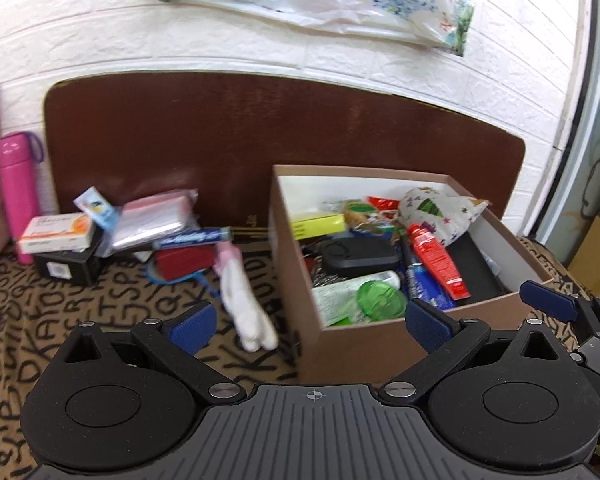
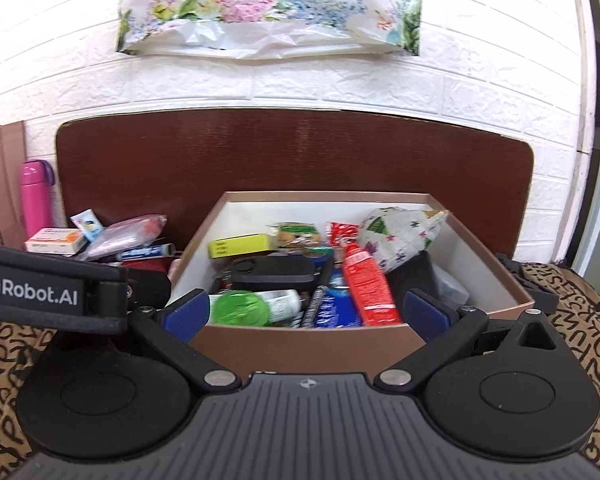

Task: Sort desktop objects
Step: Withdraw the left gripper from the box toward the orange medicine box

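both grippers hovering at the near edge of a brown cardboard box (image 1: 364, 344), jaws spread wide and pinching nothing: left gripper (image 1: 314, 320) facing the box's near left corner, right gripper (image 2: 305, 312) centred on its near wall. sitting on a tan cloth printed with black letters (image 1: 60, 320) that is covering the counter, with a dark brown board (image 1: 220, 140) leaning behind against a white brick-pattern wall (image 2: 340, 88). holding inside the box a red tube (image 2: 368, 284), a green round lid (image 2: 240, 308) on a white bottle, a black case (image 2: 272, 272), a yellow box (image 2: 240, 246), a blue packet (image 2: 336, 308) and a star-printed fabric pouch (image 2: 400, 236) against the far right side. still lying outside, left of the box: a white cloth roll with a pink end (image 1: 244, 300) just beside the box's left wall, a blue pen-like stick (image 1: 192, 238), a red pouch (image 1: 184, 260), a clear zip bag (image 1: 152, 224), an orange-and-white carton (image 1: 56, 234) stacked on a black box (image 1: 68, 266), and a small blue-and-white sachet (image 1: 96, 206). standing upright at the far left, a pink flask (image 1: 16, 196). hanging on the wall above, a floral plastic bag (image 2: 268, 8). crossing the left of the right wrist view, the left gripper's black strap with white lettering (image 2: 40, 288); showing at the right edge of the left wrist view, one blue pad of the right gripper (image 1: 546, 300).
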